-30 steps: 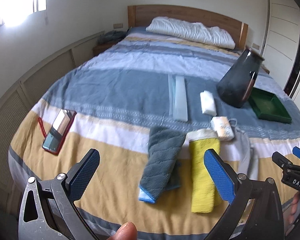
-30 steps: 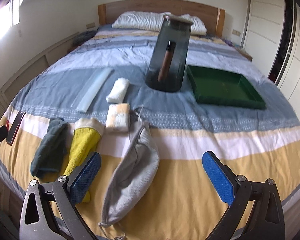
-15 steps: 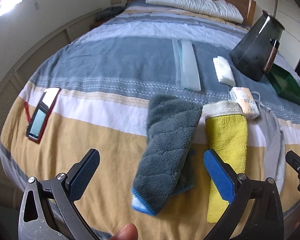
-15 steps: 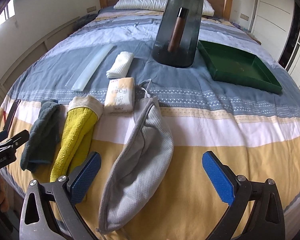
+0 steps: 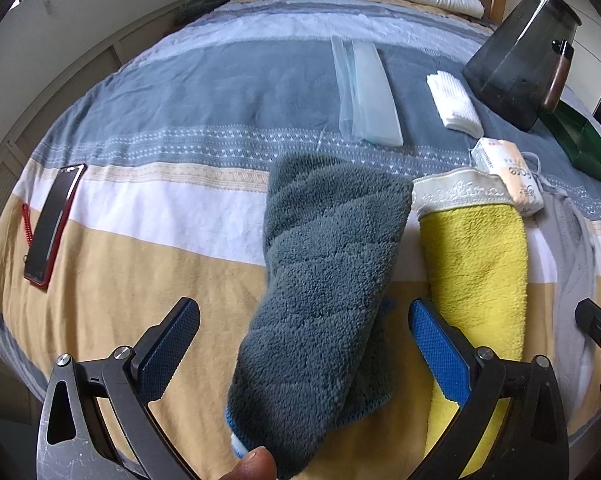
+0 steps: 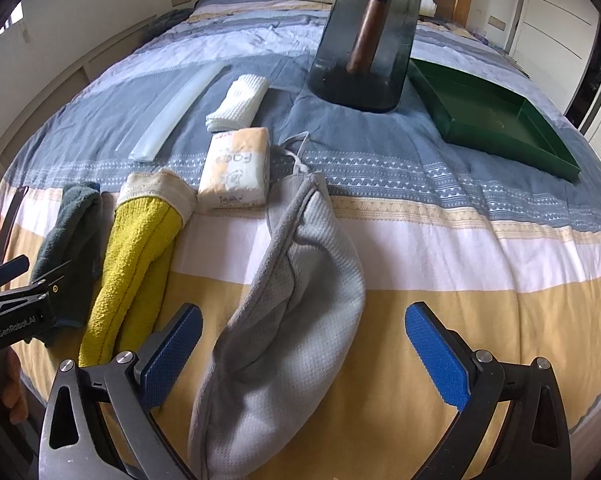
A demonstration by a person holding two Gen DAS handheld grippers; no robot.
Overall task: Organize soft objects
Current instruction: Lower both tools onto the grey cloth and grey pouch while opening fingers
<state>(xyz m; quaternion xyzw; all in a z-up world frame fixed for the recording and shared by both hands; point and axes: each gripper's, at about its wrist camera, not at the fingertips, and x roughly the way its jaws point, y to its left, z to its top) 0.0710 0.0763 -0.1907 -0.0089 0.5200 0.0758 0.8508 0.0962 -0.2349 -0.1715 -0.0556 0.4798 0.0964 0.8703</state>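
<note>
Left wrist view: the left hand-held gripper stood wide apart over the folded grey fleece towel on the bed, its near end cut off. The right hand-held gripper gaped over the grey mesh pouch.

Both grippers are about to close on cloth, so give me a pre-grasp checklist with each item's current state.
1. Left gripper open: ok, jaws spread wide.
2. Fluffy dark grey-green towel between the left jaws: ok, its near end lies in the gap.
3. Fuzzy yellow towel with white trim clear of the left jaws: not ok, the right-side pad overlaps it in the view.
4. Right gripper open: ok.
5. Light grey mesh drawstring bag between the right jaws: ok, nearer one side.
6. Dark green rectangular tray empty: ok.
</note>
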